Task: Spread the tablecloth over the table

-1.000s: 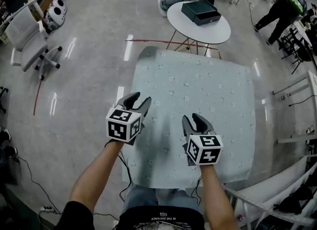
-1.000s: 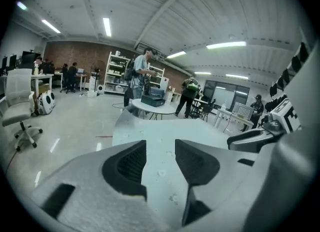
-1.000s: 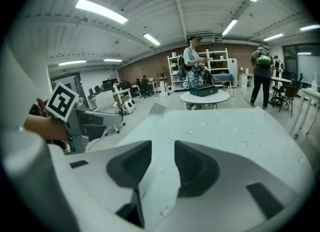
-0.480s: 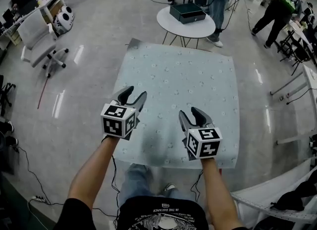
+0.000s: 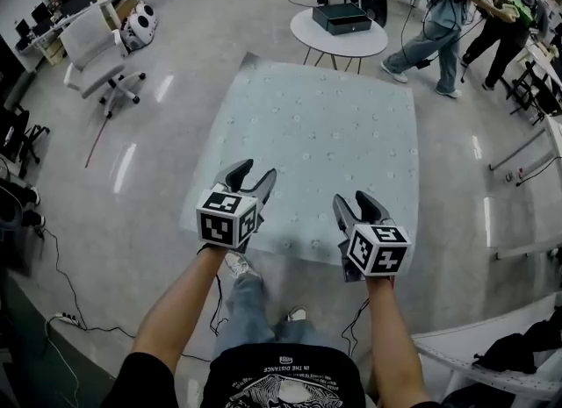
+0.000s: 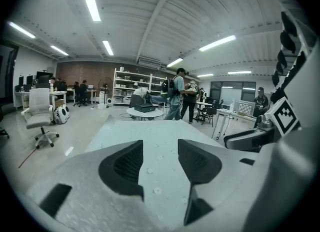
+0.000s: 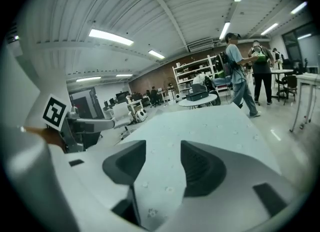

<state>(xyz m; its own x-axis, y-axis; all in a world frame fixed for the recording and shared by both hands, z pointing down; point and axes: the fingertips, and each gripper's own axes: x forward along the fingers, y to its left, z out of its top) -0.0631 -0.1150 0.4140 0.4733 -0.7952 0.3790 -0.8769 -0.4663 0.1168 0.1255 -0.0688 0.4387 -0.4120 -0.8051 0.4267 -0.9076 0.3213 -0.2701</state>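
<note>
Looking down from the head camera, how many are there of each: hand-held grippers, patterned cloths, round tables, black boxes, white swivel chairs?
grippers: 2, the left gripper and the right gripper
tablecloth: 1
round table: 1
black box: 1
white swivel chair: 1
Total: 6

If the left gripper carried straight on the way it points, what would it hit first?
Probably the tablecloth ahead: the left gripper, jaws just been opening with nothing between them, tilts slightly down over it; depth is uncertain.
</note>
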